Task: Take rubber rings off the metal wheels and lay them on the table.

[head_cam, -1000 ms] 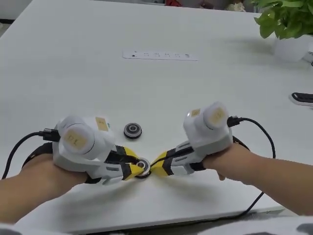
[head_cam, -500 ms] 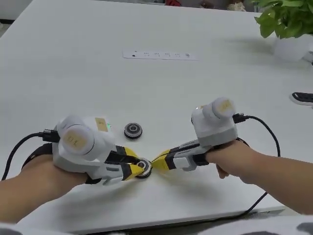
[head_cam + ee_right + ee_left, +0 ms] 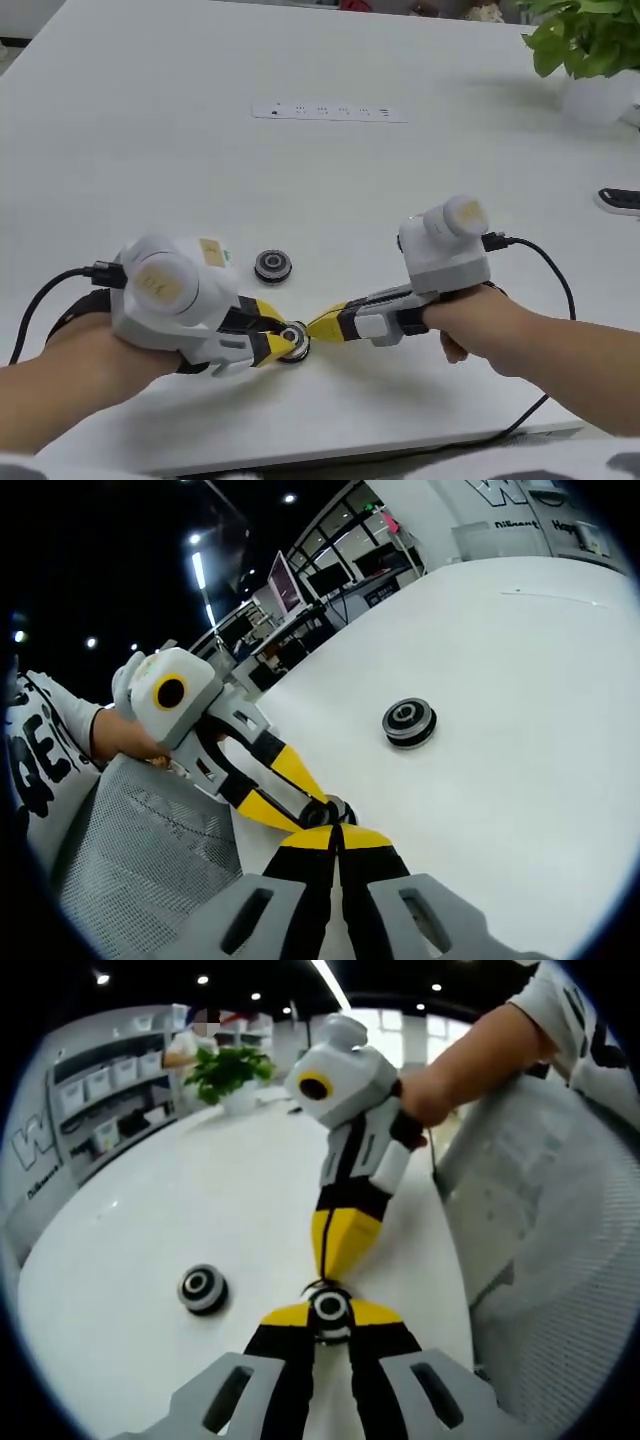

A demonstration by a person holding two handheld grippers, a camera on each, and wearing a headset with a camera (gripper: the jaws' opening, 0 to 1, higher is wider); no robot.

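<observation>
A small metal wheel (image 3: 292, 341) with a black rubber ring sits just above the white table (image 3: 330, 190), and my left gripper (image 3: 284, 345) is shut on it. In the left gripper view the wheel (image 3: 330, 1306) shows between my yellow tips (image 3: 330, 1318). My right gripper (image 3: 312, 328) comes in from the right, jaws shut, its tips pinching the ring at the wheel's rim (image 3: 323, 813). A thin black strand shows at those tips (image 3: 334, 1274). A second wheel (image 3: 272, 266) with its ring on lies flat beyond the left gripper.
A white power strip (image 3: 327, 113) lies farther back at the centre. A potted plant (image 3: 588, 55) stands at the back right, and a dark flat object (image 3: 620, 201) lies at the right edge. The table's front edge runs just under both hands.
The right gripper has rolled and drawn a little to the right, its tips still at the wheel. The left gripper and the loose wheel have stayed put.
</observation>
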